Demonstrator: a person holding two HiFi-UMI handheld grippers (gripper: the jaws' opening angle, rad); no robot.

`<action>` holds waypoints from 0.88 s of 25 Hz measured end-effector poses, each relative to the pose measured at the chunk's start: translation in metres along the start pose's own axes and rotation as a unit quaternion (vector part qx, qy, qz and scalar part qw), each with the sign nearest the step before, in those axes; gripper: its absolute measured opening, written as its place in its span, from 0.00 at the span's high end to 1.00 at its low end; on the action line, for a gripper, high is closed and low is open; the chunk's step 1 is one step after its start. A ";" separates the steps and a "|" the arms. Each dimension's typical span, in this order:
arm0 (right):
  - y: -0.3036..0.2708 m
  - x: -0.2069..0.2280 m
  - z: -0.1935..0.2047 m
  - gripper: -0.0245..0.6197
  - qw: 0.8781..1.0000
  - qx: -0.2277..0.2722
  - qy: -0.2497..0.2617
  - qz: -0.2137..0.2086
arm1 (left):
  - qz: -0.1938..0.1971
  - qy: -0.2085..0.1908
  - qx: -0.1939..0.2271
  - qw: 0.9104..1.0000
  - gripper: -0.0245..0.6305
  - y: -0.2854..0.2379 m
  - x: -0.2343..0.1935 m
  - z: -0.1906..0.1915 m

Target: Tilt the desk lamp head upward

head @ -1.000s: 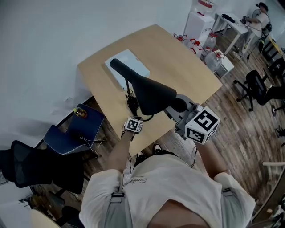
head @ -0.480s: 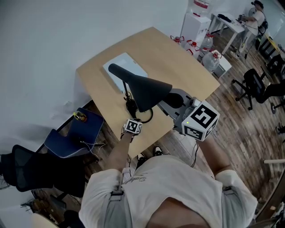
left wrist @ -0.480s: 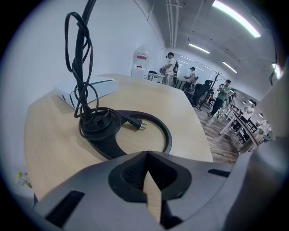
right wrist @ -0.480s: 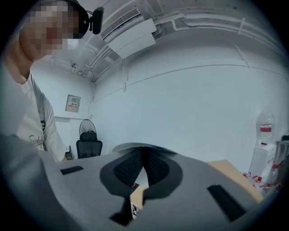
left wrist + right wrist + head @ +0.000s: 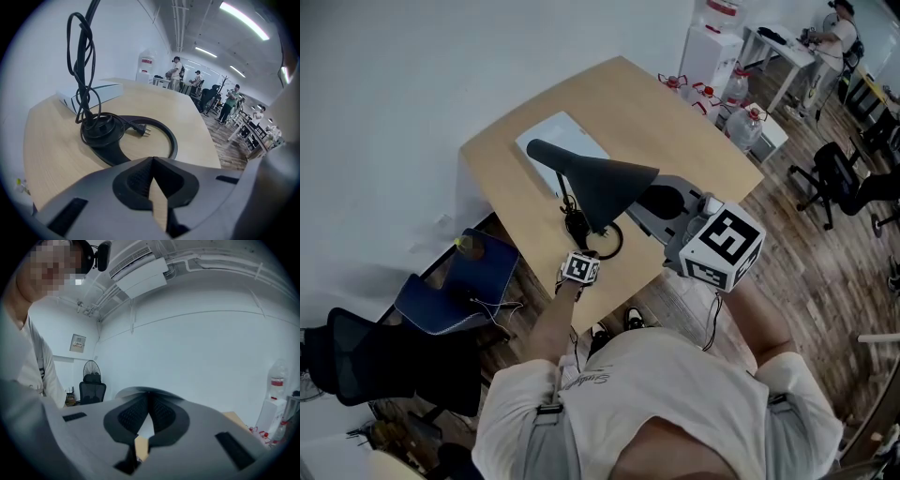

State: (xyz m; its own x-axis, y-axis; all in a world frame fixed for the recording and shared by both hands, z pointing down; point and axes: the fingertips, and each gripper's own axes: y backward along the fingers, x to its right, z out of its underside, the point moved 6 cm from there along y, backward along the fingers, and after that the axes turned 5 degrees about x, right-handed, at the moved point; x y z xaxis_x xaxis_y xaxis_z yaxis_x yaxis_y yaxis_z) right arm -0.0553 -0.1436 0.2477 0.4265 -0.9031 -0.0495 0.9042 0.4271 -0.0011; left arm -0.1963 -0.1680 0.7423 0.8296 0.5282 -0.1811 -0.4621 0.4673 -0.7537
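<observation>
Lamp head point(image 5: 605, 186), a black cone, stands over the middle of the table point(image 5: 675, 122), tilted with its wide mouth toward my near edge. From the head view I see the right gripper point(image 5: 661, 201) right at the rim of that mouth, but I cannot see how its fingers stand. Its own view shows that. The fingertips are pressed together on a thin grey edge arcing across them, which I take to be the rim seen edge-on. Beyond them that camera looks up at the wall point(image 5: 211, 348) and ceiling, with only a tan corner of table low on the right.

The left gripper point(image 5: 152, 160) is closed on nothing, and table wood shows through the slit below its tips. Its view shows what the head view only partly does. The ring-shaped base point(image 5: 105, 150) lies just ahead of the jaws, the cord point(image 5: 84, 70) is looped up the stem, and the plug point(image 5: 140, 131) lies inside the ring. From above, this gripper sits at the near table edge beside the base. A white box point(image 5: 572, 136) lies flat behind the lamp.
</observation>
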 end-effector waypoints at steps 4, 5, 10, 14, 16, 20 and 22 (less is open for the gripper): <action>-0.003 0.002 -0.004 0.97 1.000 -0.014 -0.001 -0.008 | -0.006 -0.001 0.002 1.000 0.94 -0.002 -0.002 0.000; -0.004 0.002 -0.005 0.97 1.000 -0.019 0.001 -0.009 | -0.006 -0.001 0.002 1.000 0.94 -0.002 -0.002 0.000; -0.008 0.000 -0.017 0.97 0.999 -0.039 0.025 -0.008 | -0.004 0.003 0.003 1.000 0.94 -0.001 0.000 0.001; -0.010 -0.002 -0.023 0.97 0.998 -0.050 0.045 -0.009 | -0.004 0.003 0.008 1.000 0.94 0.000 -0.001 0.002; -0.010 -0.003 -0.024 0.97 0.997 -0.051 0.048 -0.008 | -0.003 0.004 0.009 1.000 0.94 0.000 -0.001 0.003; -0.009 -0.003 -0.026 0.97 0.998 -0.050 0.049 -0.004 | -0.003 0.006 0.009 1.000 0.94 0.000 0.000 0.002; -0.007 -0.003 -0.024 0.97 0.998 -0.051 0.048 -0.002 | -0.003 0.004 0.008 1.000 0.94 -0.001 -0.001 0.002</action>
State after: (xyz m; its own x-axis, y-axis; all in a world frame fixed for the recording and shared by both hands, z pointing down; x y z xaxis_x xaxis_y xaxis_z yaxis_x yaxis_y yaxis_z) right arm -0.0632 -0.1429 0.2240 0.4140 -0.8988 -0.1440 0.8971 0.4297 -0.1028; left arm -0.1969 -0.1677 0.7440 0.8354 0.5188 -0.1817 -0.4613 0.4820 -0.7449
